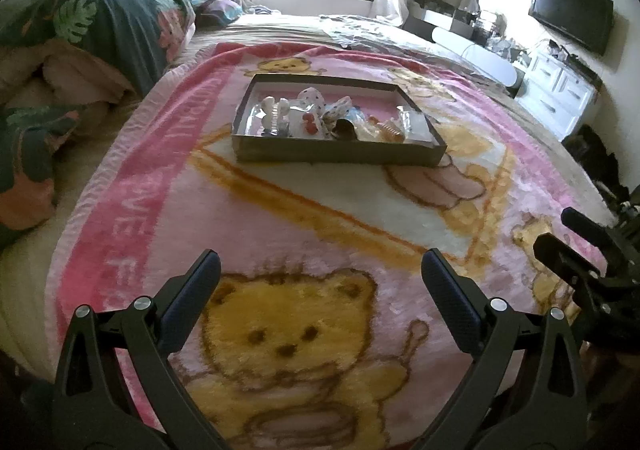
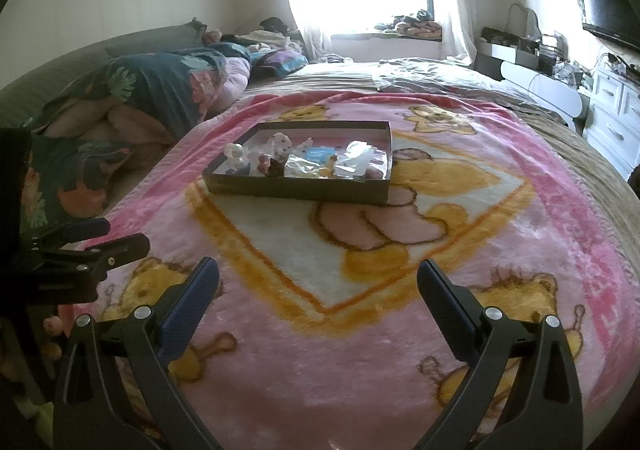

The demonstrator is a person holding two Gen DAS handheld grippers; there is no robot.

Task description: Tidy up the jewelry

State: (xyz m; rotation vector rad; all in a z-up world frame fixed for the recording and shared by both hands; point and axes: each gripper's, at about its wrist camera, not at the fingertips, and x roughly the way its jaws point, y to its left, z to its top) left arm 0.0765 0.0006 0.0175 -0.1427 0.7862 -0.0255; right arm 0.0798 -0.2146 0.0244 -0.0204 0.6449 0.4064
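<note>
Nearest the cameras, both grippers hover over the pink bear blanket [image 1: 320,234] with nothing in them – the left gripper [image 1: 320,282] has its jaws spread wide, and so does the right gripper [image 2: 318,290]. Straight ahead of both, well apart from the fingertips, sits the shallow dark tray [image 1: 340,158] with its long axis running across the view. Small jewelry pieces and clear packets [image 1: 332,118] lie jumbled inside it, mostly toward the near wall. Neither gripper looks clearly nearer – the tray lies slightly right of the left one and slightly left of the right one, so either could reach forward; the scene fits sorting underway or already gathered
</note>
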